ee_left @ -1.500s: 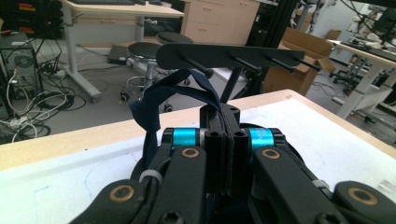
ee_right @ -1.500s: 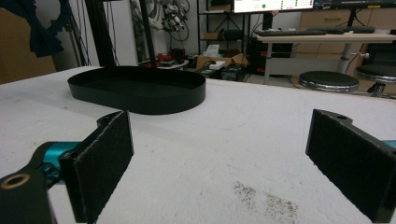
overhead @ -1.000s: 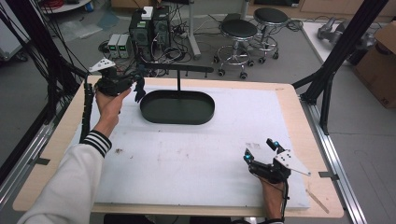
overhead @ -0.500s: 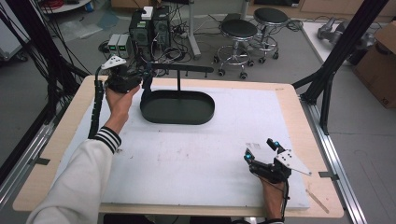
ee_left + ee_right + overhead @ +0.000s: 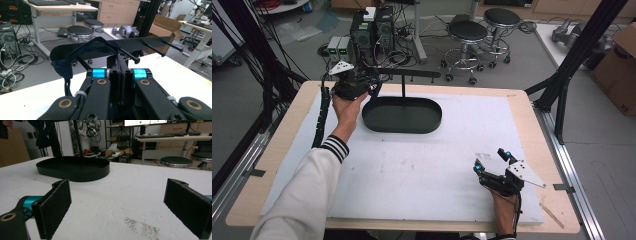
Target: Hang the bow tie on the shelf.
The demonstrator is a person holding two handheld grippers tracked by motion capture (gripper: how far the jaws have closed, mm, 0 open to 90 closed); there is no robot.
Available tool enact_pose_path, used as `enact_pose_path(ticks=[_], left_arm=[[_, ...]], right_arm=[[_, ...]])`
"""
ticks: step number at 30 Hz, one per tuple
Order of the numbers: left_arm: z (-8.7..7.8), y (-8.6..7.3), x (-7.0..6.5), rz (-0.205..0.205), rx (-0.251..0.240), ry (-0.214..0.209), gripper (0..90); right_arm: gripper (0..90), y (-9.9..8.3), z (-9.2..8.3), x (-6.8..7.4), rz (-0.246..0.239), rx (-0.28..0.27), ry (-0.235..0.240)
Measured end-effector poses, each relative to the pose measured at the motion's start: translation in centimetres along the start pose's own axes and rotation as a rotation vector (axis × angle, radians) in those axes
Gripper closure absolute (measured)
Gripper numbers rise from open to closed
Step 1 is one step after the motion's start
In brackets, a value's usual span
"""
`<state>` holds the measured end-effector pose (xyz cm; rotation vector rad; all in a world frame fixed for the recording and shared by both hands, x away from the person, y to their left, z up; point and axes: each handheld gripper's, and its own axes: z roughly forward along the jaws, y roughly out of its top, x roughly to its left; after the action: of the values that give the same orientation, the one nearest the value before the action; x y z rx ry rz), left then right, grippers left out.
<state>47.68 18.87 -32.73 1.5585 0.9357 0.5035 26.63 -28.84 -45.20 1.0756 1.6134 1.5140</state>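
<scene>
One white mat point(image 5: 427, 165), matte and faintly speckled, covers most of my wooden table point(image 5: 532, 107), leaving a bare wood border on every side. Near its far edge sits an oval black tray base point(image 5: 402, 115) with a low smooth wall; a thin post rises from it to a flat black bar point(image 5: 140, 43) carrying pegs. My left gripper point(image 5: 357, 82) is held at that bar's left end, jaws pressed together on a dark blue fabric loop point(image 5: 82, 53) whose lower end is hidden behind the jaws. My right gripper point(image 5: 494, 160) rests on the mat's near right area, rough-padded jaws spread wide, with open mat around it.
</scene>
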Motion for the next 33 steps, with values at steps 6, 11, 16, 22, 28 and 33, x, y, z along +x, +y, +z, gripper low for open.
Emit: enact_pose_path(ticks=[6, 11, 16, 22, 28, 33], left_arm=[[0.6, -0.4, -0.4, 0.009, 0.018, 0.0, 88.5], [1.1, -0.8, -0.5, 0.009, 0.029, 0.001, 88.5], [1.6, -1.5, -0.7, 0.009, 0.055, 0.006, 88.5], [1.7, -3.1, 0.1, -0.032, 0.073, 0.025, 88.5], [1.7, -3.5, 0.4, -0.03, 0.077, 0.042, 88.3], [1.7, -3.5, 0.8, -0.033, 0.071, 0.063, 87.2]], right_arm=[[6.6, 0.0, 0.0, 0.0, 0.005, 0.0, 0.001], [6.5, 0.0, 0.0, -0.1, 0.007, 0.0, 0.001], [6.5, 0.0, 0.0, -0.1, 0.009, -0.001, 0.002], [6.5, 0.0, 0.0, 0.0, 0.009, -0.001, 0.002], [6.5, 0.0, 0.0, 0.0, 0.012, 0.0, 0.002], [6.5, 0.0, 0.0, 0.0, 0.006, -0.002, 0.001]])
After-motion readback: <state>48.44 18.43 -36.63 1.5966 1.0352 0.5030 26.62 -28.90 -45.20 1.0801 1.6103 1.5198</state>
